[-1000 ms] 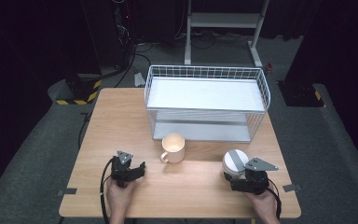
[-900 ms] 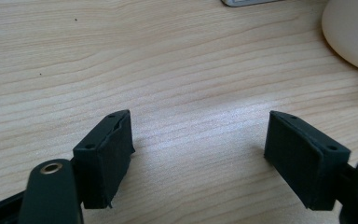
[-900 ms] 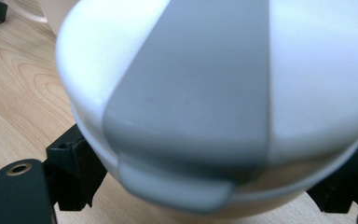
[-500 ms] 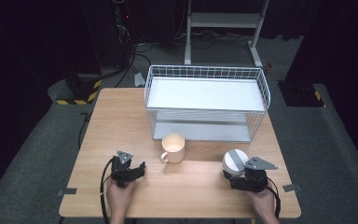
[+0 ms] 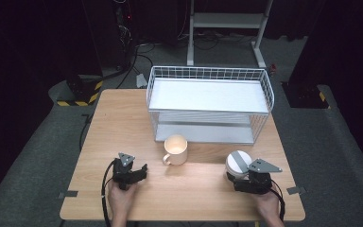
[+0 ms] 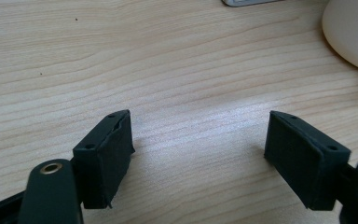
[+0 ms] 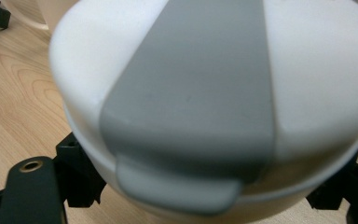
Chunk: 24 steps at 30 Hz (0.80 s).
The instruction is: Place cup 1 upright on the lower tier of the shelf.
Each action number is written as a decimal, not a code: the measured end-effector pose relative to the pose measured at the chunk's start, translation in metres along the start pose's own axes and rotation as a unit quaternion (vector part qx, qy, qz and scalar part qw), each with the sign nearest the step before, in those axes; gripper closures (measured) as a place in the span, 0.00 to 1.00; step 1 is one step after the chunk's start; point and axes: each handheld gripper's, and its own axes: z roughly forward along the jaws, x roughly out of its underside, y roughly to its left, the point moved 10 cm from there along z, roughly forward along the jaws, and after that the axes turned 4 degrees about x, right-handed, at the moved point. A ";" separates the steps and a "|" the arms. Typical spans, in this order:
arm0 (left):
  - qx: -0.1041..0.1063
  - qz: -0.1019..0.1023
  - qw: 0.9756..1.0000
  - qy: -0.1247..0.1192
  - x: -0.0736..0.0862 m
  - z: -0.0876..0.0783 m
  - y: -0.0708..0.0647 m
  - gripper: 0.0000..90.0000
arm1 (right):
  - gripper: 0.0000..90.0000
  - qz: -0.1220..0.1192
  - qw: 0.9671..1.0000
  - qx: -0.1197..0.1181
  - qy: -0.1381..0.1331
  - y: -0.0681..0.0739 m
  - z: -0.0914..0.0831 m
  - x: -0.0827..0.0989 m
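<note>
- The right gripper (image 5: 240,176) is at the near right part of the wooden surface (image 5: 123,123), to the right of the cream mug (image 5: 176,150); its jaws stand on both sides of the white container (image 5: 237,163) and have just been closing a little; in the right gripper view they are wide apart beside the container's (image 7: 205,93) lower wall, but whether the pads press on it I cannot tell;
- The white container stands upright with a grey band over its lid; it is near the mug on the mug's right side, not touching it;
- The left gripper (image 5: 139,171) rests to the near left of the mug, a short way apart from it; its jaws (image 6: 200,154) are about half open with only bare wood between them, holding nothing;
- The cream mug is upright, its handle turned to the near left;
- The white wire rack (image 5: 210,101) stands just behind the mug, at the far side of the surface.
</note>
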 end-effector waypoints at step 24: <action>0.000 -0.001 1.000 0.000 0.000 0.000 0.001 0.26 | 0.20 -0.011 1.000 0.009 -0.005 -0.001 -0.001 -0.003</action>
